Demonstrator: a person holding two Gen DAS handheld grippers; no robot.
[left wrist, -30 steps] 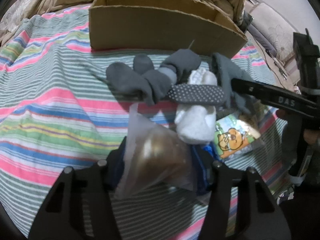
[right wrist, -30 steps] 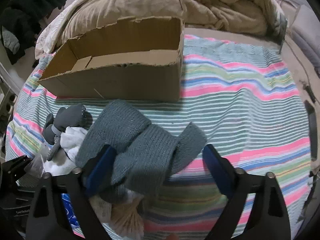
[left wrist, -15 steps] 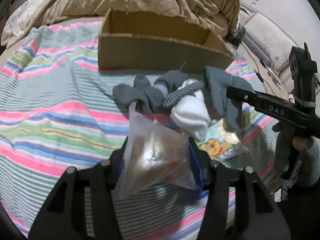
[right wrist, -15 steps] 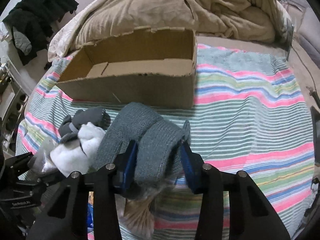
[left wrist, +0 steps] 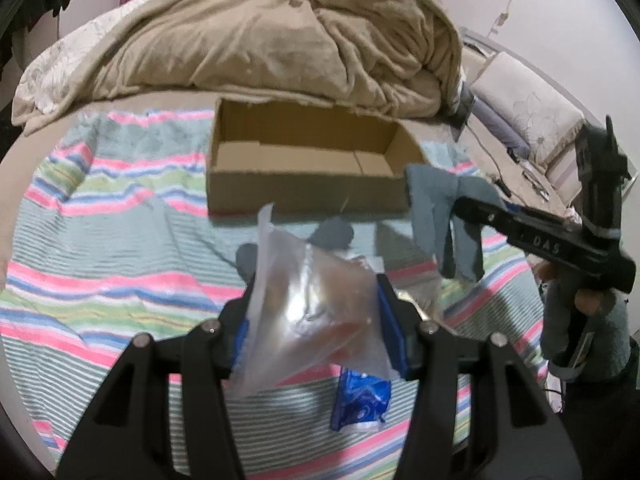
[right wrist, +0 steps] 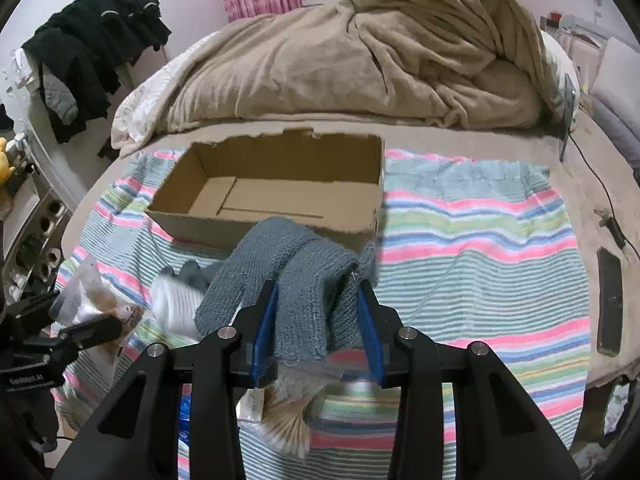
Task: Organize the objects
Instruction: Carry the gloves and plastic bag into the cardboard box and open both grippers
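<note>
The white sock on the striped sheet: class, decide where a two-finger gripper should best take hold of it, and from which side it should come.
Probably from above, across the bunched middle of the white sock. It lies slumped on the striped sheet beside the dark grey socks, so a side approach would likely snag them. Its outline is blurred, so finer detail cannot be told.

I see bed (right wrist: pixel 480 216), striped sheet; on it: box (right wrist: pixel 280 192), beige blanket (right wrist: pixel 360 60), socks (left wrist: pixel 332 232), blue packet (left wrist: pixel 360 400).

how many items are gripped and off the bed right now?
2. A clear plastic bag is clamped in the left tool; a grey knit garment is clamped in the right tool. Other items still lie on the striped blanket, some possibly hidden.
</note>
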